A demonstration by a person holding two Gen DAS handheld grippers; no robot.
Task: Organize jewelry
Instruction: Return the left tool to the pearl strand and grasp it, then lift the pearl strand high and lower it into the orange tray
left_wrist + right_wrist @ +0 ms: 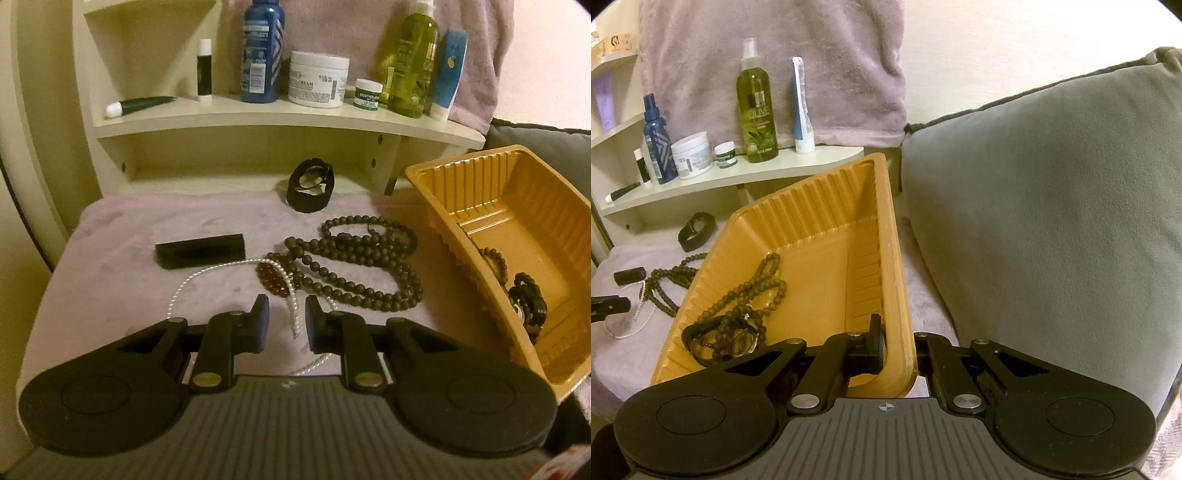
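Note:
A white pearl necklace lies on the pink cloth, one strand running between the fingers of my open left gripper, which sits low over it. Beside it lie an amber bead bracelet and a long dark bead necklace. My right gripper is shut on the near wall of the gold plastic tray and holds it tilted. Inside the tray lie a dark bead strand and a watch. The tray also shows in the left wrist view.
A black band and a black lipstick tube lie on the cloth. A cream shelf behind holds bottles, jars and tubes. A grey cushion stands right of the tray.

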